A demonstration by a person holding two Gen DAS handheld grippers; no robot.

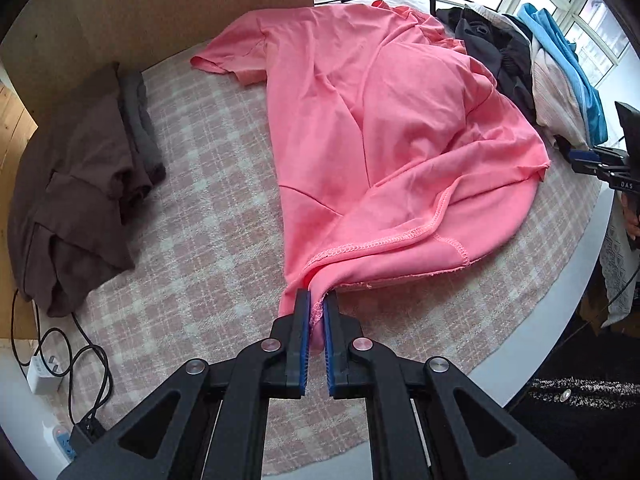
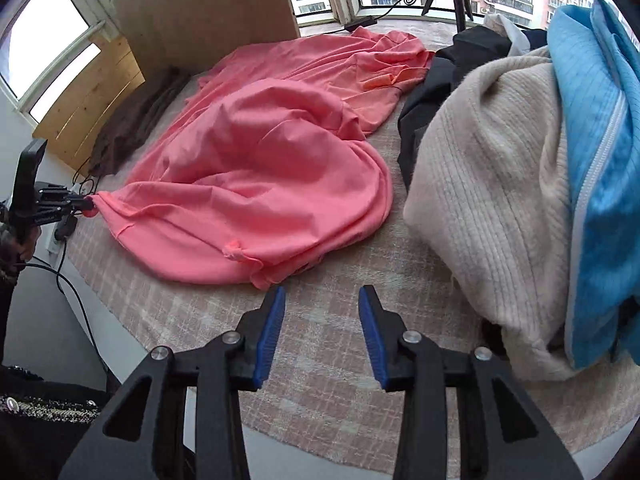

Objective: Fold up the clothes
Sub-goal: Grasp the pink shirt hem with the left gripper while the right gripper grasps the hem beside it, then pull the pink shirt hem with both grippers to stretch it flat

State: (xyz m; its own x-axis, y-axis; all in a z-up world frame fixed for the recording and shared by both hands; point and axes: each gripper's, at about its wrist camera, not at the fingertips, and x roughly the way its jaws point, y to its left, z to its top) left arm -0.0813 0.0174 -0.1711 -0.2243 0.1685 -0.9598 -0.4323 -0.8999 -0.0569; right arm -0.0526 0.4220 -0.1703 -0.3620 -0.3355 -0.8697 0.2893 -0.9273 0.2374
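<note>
A: The left gripper (image 1: 316, 312) is clamped on the pink shirt's (image 1: 380, 128) hem corner, likely to pull it flat.

B: The right gripper (image 2: 322, 308) gapes empty near the rumpled shirt on the checked cloth (image 2: 328, 380).

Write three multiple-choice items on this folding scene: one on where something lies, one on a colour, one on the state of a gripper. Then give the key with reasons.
1. Where does the brown garment lie relative to the pink shirt in the left wrist view?
A. to its left
B. on top of it
C. under it

2. What colour is the garment on top of the cream sweater?
A. green
B. blue
C. yellow

3. What state is the right gripper in?
A. shut on the shirt
B. shut on the sweater
C. open, holding nothing

Key: A, it rests apart on the checked cloth; B, the blue jacket lies there; C, its fingers stand apart over bare cloth, while the left gripper clamps the shirt's hem.
</note>
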